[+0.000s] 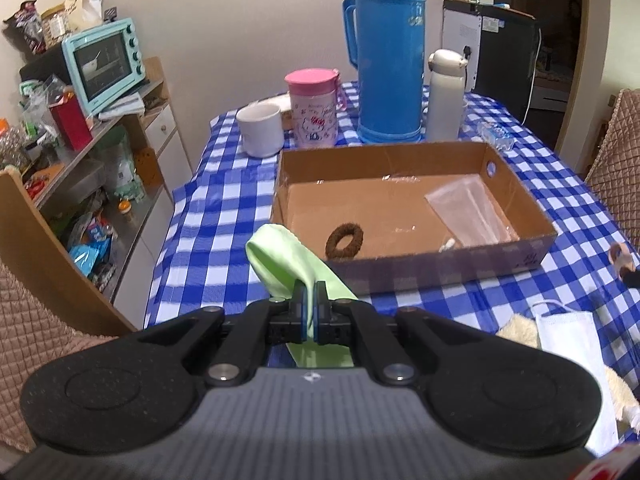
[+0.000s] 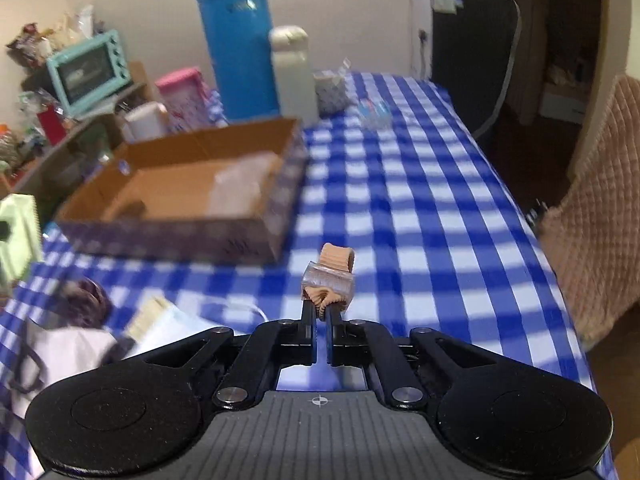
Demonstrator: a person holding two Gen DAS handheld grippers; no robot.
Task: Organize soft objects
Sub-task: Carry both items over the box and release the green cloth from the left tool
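My left gripper (image 1: 311, 294) is shut on a light green cloth (image 1: 280, 258) and holds it above the table just in front of the cardboard box (image 1: 440, 260). In the box lie a brown fuzzy hair ring (image 1: 345, 241) and a clear plastic bag (image 1: 472, 210). My right gripper (image 2: 321, 311) is shut on a tan elastic hair band with a clear plastic block (image 2: 330, 276), held above the checked tablecloth (image 2: 420, 220) to the right of the box (image 2: 180, 236). The green cloth (image 2: 16, 236) shows at the left edge of the right wrist view.
A white face mask (image 1: 568, 340) and a cream fluffy item (image 1: 520, 330) lie front right. A blue thermos (image 1: 390, 52), white bottle (image 1: 446, 96), pink cup (image 1: 314, 108) and white mug (image 1: 260, 128) stand behind the box. Padded chairs (image 2: 592, 240) flank the table; cluttered shelves (image 1: 80, 140) stand left.
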